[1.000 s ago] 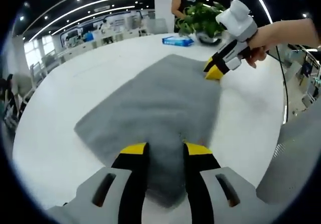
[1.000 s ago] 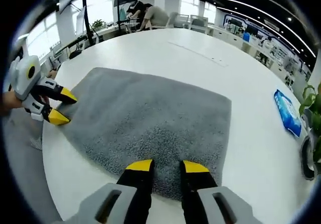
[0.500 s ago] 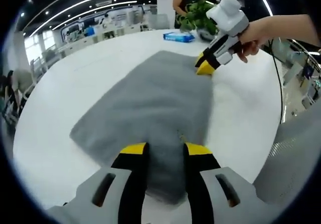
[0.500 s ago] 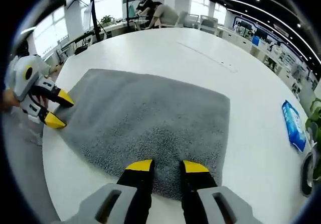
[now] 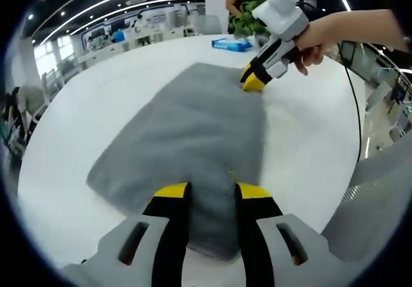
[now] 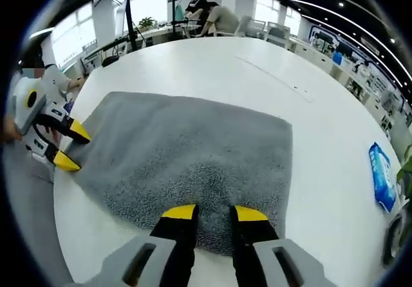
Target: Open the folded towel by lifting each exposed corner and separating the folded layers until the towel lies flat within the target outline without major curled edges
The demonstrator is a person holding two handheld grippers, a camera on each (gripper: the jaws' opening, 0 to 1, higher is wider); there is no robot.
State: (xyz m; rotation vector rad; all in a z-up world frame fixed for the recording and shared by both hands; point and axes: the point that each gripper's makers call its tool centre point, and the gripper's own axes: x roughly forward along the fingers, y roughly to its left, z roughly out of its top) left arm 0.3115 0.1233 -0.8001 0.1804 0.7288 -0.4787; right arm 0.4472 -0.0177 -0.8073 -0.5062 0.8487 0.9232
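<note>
A grey towel [image 5: 187, 126] lies spread on the round white table [image 5: 90, 100]. In the left gripper view my left gripper [image 5: 213, 194] is at the towel's near corner, its jaws narrowly apart with towel pile bunched between them. At the far corner, a hand holds my right gripper [image 5: 251, 81], its yellow tips pinched on the cloth. In the right gripper view the towel [image 6: 193, 152] looks flat, my right gripper [image 6: 214, 213] grips its near edge, and my left gripper [image 6: 71, 147] straddles the far left corner.
A blue wipes pack [image 5: 232, 44] [image 6: 384, 176] and a potted plant [image 5: 248, 13] sit on the table beyond the towel. The table edge [image 6: 61, 222] runs close to my left gripper. People are at desks in the background [image 6: 219, 18].
The right gripper has drawn farther from the left one, pulling the towel longer and narrower. The left gripper has shifted slightly with its corner.
</note>
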